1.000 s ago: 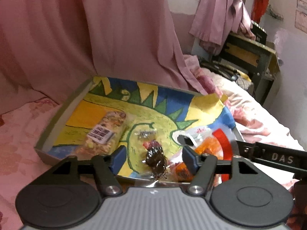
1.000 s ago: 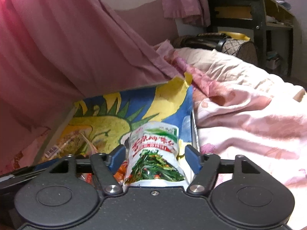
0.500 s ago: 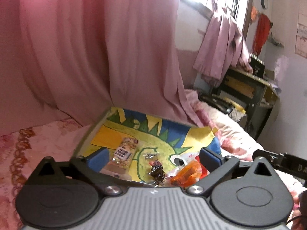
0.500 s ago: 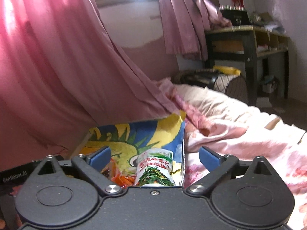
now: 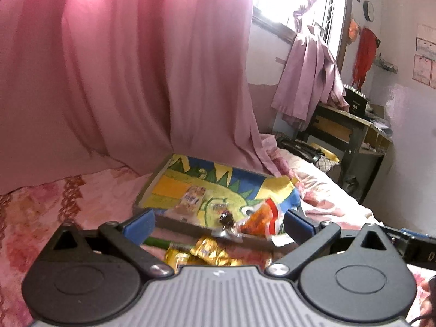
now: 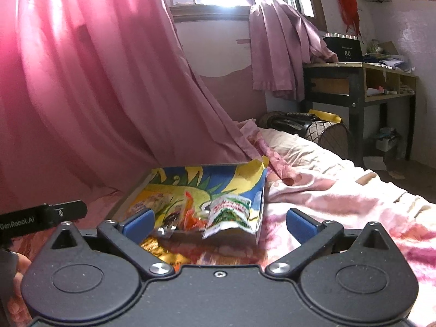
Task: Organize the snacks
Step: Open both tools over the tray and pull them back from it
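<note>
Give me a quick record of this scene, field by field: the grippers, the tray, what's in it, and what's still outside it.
left gripper: open, holding nothing, back from the tray
right gripper: open, holding nothing
tray: shallow box with a painted yellow, green and blue lining, on the pink bedspread
in tray: nut bar, dark candy, orange packet, green-and-white pouch by its right wall
outside tray: gold-wrapped snacks on the bed, in front of the tray
</note>
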A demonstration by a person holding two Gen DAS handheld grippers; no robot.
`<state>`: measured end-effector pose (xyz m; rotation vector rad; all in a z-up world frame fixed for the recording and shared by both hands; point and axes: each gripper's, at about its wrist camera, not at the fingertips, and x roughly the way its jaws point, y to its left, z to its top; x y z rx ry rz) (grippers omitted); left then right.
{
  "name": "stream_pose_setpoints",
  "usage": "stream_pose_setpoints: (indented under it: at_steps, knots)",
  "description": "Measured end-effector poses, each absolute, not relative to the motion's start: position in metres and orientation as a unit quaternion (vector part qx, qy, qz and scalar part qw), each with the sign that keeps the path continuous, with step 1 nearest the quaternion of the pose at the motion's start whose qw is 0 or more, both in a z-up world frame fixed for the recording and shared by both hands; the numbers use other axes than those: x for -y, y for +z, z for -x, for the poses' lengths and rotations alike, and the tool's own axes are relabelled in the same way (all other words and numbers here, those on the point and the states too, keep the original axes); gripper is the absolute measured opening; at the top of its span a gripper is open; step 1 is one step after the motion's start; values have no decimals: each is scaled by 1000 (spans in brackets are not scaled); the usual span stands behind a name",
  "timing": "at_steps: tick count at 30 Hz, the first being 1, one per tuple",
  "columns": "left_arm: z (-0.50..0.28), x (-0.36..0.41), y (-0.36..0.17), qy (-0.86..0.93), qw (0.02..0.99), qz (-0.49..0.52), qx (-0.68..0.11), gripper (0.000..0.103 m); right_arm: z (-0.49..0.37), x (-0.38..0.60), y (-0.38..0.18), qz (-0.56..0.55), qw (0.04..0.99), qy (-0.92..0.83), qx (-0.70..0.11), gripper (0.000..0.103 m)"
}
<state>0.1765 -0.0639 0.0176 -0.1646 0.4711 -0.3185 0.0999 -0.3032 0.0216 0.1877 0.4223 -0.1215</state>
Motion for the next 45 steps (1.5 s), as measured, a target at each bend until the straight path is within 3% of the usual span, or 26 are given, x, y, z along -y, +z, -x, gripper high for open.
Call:
stream_pose_setpoints:
  at_steps: [19, 32, 45]
  knots:
    - [-111, 70, -20, -167, 934, 29, -314, 103, -57, 295, -4, -99, 930, -114, -335, 102]
    - [-112, 74, -37, -153, 921, 11, -359, 103, -73, 290, -29, -70, 897, -119, -421, 102]
    - [-121, 81, -51, -148, 908, 5, -392, 103, -83, 288, -40, -58, 881, -113, -456, 102]
